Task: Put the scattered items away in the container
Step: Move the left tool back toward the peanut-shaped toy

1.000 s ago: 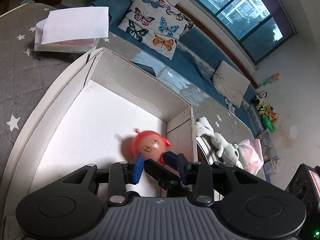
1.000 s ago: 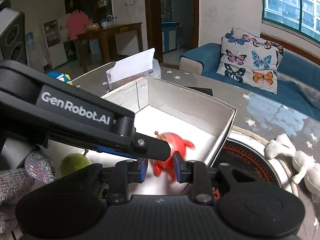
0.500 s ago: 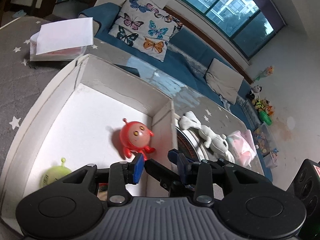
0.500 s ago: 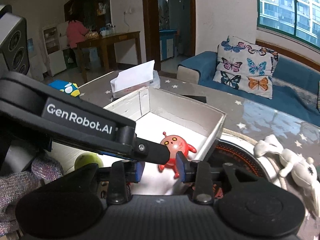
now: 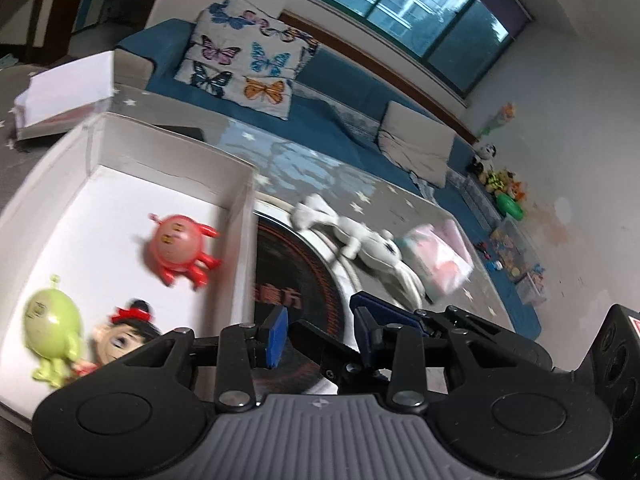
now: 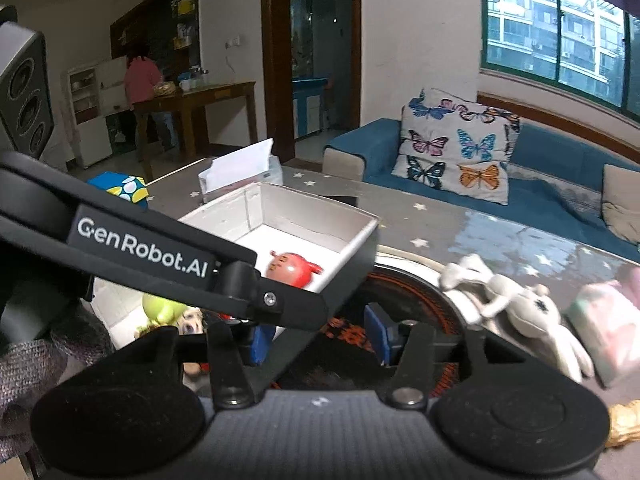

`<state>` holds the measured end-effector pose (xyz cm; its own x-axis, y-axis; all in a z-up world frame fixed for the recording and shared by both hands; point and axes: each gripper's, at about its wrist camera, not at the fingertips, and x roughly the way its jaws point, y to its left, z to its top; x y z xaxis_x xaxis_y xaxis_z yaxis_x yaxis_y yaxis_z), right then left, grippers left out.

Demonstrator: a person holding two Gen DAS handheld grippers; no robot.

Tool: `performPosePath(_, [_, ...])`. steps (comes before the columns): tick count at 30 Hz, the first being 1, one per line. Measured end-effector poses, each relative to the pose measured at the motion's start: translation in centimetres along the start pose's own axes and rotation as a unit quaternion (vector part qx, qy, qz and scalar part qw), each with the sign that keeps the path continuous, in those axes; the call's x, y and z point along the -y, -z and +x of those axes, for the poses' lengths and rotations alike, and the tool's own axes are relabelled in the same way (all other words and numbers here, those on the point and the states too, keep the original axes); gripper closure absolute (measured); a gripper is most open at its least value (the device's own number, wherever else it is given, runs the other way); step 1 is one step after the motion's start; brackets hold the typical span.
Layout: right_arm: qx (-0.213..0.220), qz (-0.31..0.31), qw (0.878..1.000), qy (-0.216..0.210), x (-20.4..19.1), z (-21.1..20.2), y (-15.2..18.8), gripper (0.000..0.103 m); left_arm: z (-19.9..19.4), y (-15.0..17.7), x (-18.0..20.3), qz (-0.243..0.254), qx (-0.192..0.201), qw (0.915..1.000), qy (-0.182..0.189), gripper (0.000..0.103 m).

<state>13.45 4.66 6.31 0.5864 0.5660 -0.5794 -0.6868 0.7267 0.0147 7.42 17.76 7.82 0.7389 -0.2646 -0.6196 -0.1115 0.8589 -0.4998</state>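
Observation:
A white cardboard box (image 5: 244,216) (image 6: 352,236) stands on the grey starred table. Inside it lie a red round toy (image 5: 178,246) (image 6: 292,270), a green alien toy (image 5: 52,328) (image 6: 160,308) and a doll head with black hair (image 5: 128,332). A white plush rabbit (image 5: 360,240) (image 6: 516,304) and a pink packet (image 5: 440,260) (image 6: 604,324) lie on the table right of the box. My left gripper (image 5: 320,332) is open and empty, above the box's right wall. My right gripper (image 6: 320,340) is open and empty, partly hidden behind the left gripper's arm (image 6: 160,256).
A round black and orange mat (image 5: 304,280) lies beside the box. A tissue box (image 5: 64,100) (image 6: 240,168) stands behind it. A gold object (image 6: 624,424) lies at the near right. A blue sofa with a butterfly cushion (image 6: 456,148) runs along the table's far side.
Both grippers have drawn back and swung right, away from the box. Both jaws have opened wider. The red toy lies loose in the box; the green toy and doll head have come into view.

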Motion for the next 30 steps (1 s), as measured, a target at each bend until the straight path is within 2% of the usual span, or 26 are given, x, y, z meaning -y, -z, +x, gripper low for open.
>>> performPosePath(5, [0.007,0.014,1.0,0.018,2.3,-2.8,1.8,0.051,1.3,1.4,3.1,0.015,-0.013,0.9997,0.016,0.064])
performPosePath(7, [0.01,0.019,0.999,0.027,3.3,-3.9,2.6,0.045,1.8,2.0,4.3,0.023,-0.018,0.9993,0.023,0.064])
performPosePath(12, [0.013,0.025,0.998,0.053,5.8,-6.4,4.4,0.044,3.6,3.5,7.3,0.039,-0.032,0.9979,0.041,0.064])
performPosePath(15, [0.017,0.029,0.997,0.067,7.2,-7.7,5.5,0.039,4.7,4.2,8.9,0.05,-0.043,0.9966,0.05,0.064])
performPosePath(17, [0.017,0.032,0.997,0.075,8.0,-8.3,6.2,0.038,5.5,4.7,9.8,0.057,-0.05,0.9956,0.055,0.064])
performPosePath(21, [0.016,0.049,0.994,0.092,9.8,-9.3,7.9,0.034,7.3,5.5,11.1,0.067,-0.063,0.9941,0.057,0.064])
performPosePath(30, [0.009,0.092,0.985,0.147,15.2,-10.7,12.1,0.032,11.7,6.4,13.3,0.069,-0.091,0.9906,0.075,0.064])
